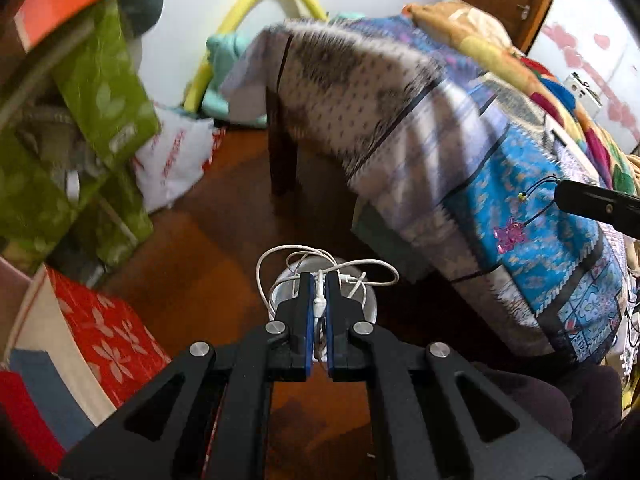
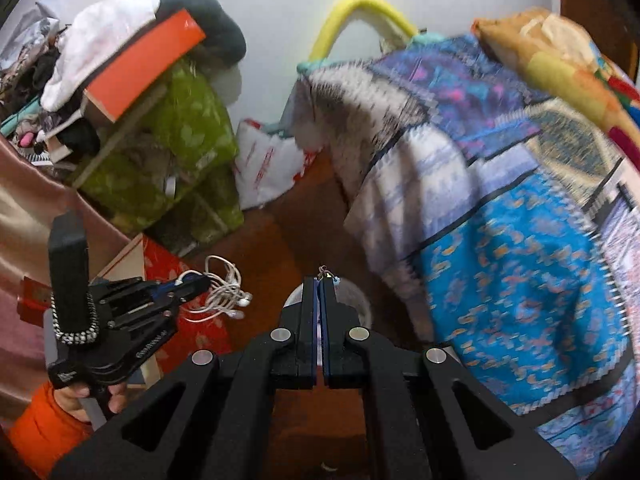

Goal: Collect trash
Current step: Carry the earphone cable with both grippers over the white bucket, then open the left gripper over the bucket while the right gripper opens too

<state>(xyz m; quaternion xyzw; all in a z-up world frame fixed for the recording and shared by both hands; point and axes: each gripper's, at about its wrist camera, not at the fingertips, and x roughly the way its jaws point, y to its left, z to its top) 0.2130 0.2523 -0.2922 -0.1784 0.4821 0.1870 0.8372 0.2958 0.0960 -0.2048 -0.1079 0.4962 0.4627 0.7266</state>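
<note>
Two grippers point down at a dark wooden floor (image 1: 224, 216), both with jaws narrow and clamped on small things.

At far left a pile of green bags (image 1: 100, 92) leans under an orange box (image 2: 144, 68), with white cloth (image 2: 96, 40) heaped on top in the right wrist view. Below them sits a red box with white flowers (image 1: 108, 332). A white plastic bag with red print (image 1: 176, 160) lies on the floor by the wall, and a yellow hoop (image 2: 360, 4) stands behind it.

The left gripper (image 1: 319, 280) pinches a tangled white earphone cable (image 1: 320, 264); loops stick out beyond the fingertips and a strand runs down between the blue pads (image 1: 308, 320). From the right wrist view this gripper (image 2: 196, 282) sits at left, held by a hand (image 2: 80, 398) in an orange sleeve (image 2: 44, 424), with the cable bundle (image 2: 224, 292) and its earbuds hanging off the tips above the red box (image 2: 204, 332).

Directly under both grippers stands a round white bin (image 1: 370, 304), its rim partly hidden by the fingers.

The right gripper (image 2: 320, 280) is closed on a thin cord charm; only a small knot and a blue bead (image 2: 330, 278) show at its tips. In the left wrist view its black fingers (image 1: 592, 204) enter from the right, and dark cords dangle a pink bead cluster (image 1: 510, 234) in front of the bed.

Rightmost, a patchwork blue bedspread (image 2: 520, 280) hangs over the bed, with a brown pillow (image 2: 532, 40) at the top.
</note>
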